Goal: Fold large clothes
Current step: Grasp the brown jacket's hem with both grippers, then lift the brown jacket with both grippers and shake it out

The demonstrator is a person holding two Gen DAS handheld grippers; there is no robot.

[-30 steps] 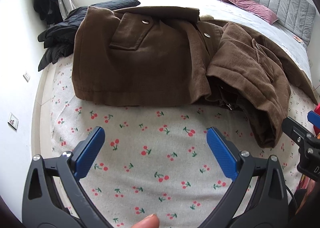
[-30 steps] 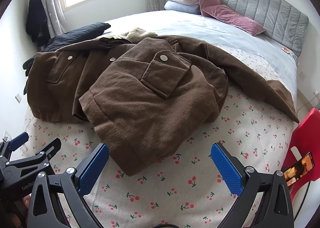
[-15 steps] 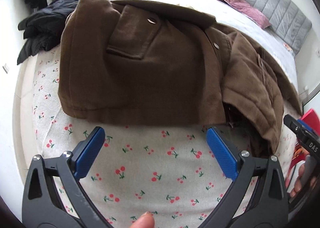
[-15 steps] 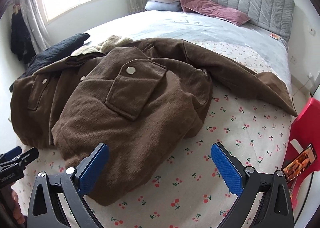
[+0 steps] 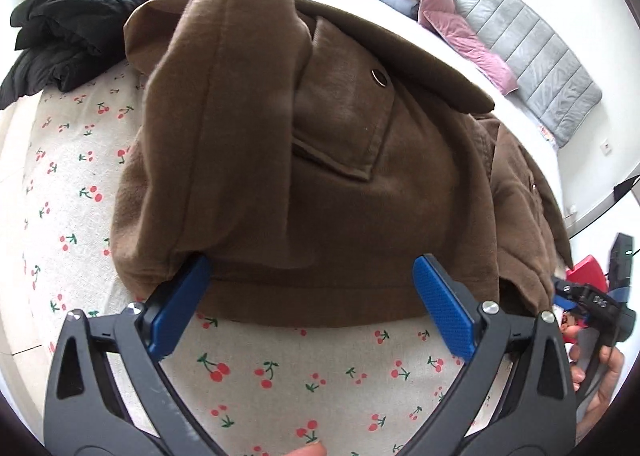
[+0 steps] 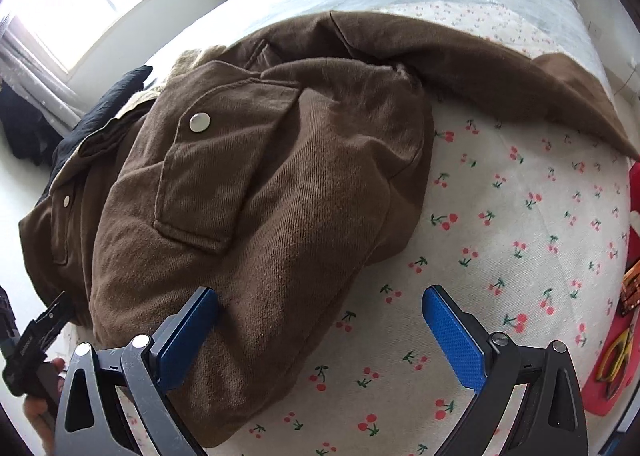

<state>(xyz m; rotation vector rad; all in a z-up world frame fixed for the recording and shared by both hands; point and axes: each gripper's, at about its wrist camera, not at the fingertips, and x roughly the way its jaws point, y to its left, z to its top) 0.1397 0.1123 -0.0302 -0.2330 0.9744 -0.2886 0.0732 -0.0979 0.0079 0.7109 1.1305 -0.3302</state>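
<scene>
Left wrist view, one brown jacket, two grippers, left gripper and right gripper, both spread wide

A bulky brown jacket with snap-flap pockets lies rumpled on the cherry-print bedsheet, one sleeve outstretched.

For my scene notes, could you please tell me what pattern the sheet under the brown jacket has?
Small red cherries with green stems on off-white sheet; clearest in the right wrist view.

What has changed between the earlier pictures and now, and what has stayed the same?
Both grippers have closed in on the brown jacket: the left gripper now reaches its hem, the right gripper its folded corner. Both stay open, gripping nothing. The jacket, black clothing and pillows have not moved.
</scene>
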